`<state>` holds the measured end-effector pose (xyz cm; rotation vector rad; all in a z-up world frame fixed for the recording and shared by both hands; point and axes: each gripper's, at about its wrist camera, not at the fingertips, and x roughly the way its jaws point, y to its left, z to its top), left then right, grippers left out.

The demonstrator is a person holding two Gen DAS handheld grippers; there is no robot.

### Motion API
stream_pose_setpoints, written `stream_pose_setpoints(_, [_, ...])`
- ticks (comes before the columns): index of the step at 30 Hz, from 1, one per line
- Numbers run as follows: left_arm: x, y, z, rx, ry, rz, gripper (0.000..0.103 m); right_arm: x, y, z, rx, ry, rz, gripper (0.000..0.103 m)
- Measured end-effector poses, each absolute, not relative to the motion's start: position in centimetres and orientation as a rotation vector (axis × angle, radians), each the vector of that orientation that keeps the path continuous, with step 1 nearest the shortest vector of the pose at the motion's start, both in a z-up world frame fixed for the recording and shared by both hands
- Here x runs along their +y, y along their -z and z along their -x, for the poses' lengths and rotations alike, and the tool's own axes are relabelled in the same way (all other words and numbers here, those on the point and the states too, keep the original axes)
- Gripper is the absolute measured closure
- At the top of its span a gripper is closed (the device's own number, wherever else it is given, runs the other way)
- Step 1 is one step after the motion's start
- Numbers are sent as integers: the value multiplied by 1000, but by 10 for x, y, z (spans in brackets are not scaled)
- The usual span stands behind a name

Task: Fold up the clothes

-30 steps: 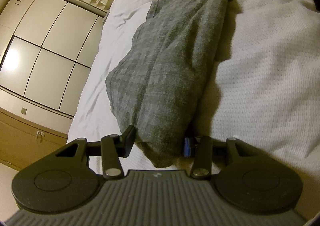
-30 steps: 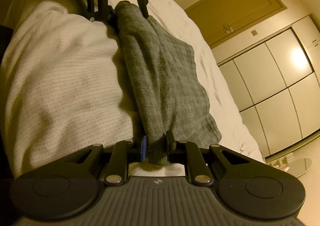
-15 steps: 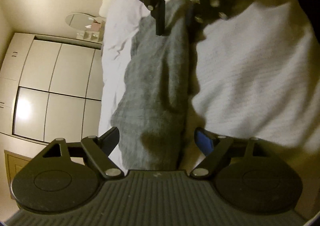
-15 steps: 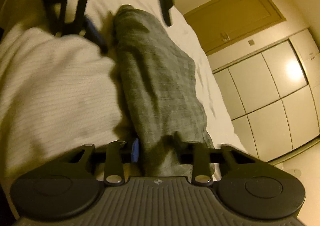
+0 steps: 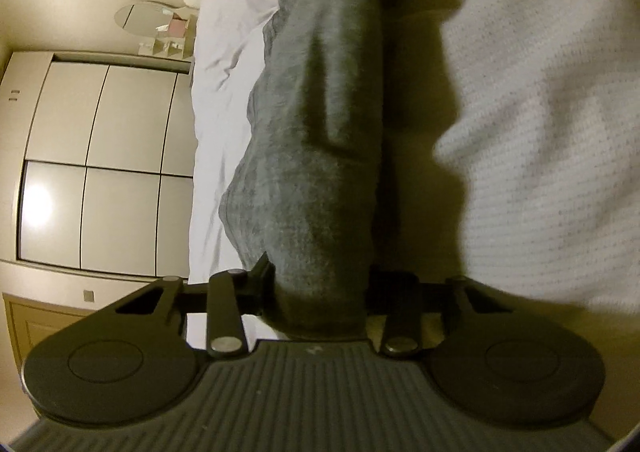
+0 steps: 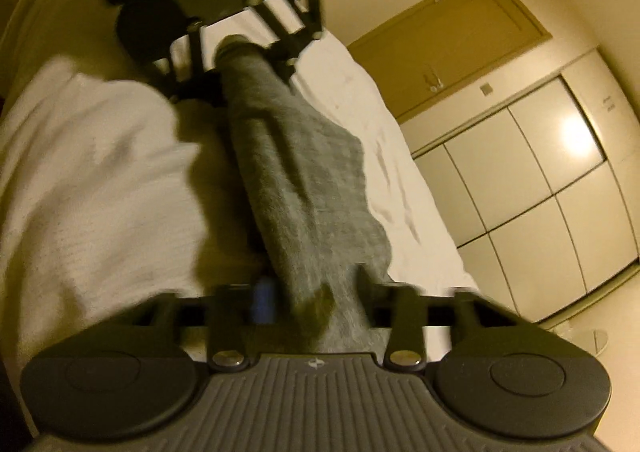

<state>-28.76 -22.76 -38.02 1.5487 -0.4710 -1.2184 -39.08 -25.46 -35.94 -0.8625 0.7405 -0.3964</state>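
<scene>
A grey woven cloth garment (image 5: 320, 156) stretches in a long band up the middle of both views, over the white-sheeted bed (image 5: 224, 100). The left gripper (image 5: 320, 288) has its jaws clenched on the garment's near end at lower centre; the right gripper (image 6: 316, 304) likewise grasps the opposite end. A white waffle-knit blanket (image 5: 540, 124) lies beside it.
</scene>
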Motion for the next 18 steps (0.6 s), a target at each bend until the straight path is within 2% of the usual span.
stream_pose_setpoints(3, [-230, 379, 286, -461, 1225, -1545, 68, -259, 366, 379, 756, 414, 898, 57])
stream_pose_setpoints(4, [-231, 378, 286, -455, 1228, -1545, 69, -262, 366, 377, 768, 426, 900, 63])
stream_pose_setpoints(6, [-232, 378, 285, -448, 1236, -1546, 72, -269, 366, 373, 790, 445, 899, 79])
stream_pose_setpoints(7, [-232, 378, 285, -447, 1240, -1548, 73, -272, 364, 373, 798, 443, 887, 98])
stream_pose_setpoints(11, [-229, 371, 290, -464, 1237, -1547, 76, -273, 347, 379, 801, 450, 873, 99])
stream_pose_setpoints(18, [-214, 330, 321, -558, 1251, -1483, 77, -256, 300, 420, 766, 503, 876, 100])
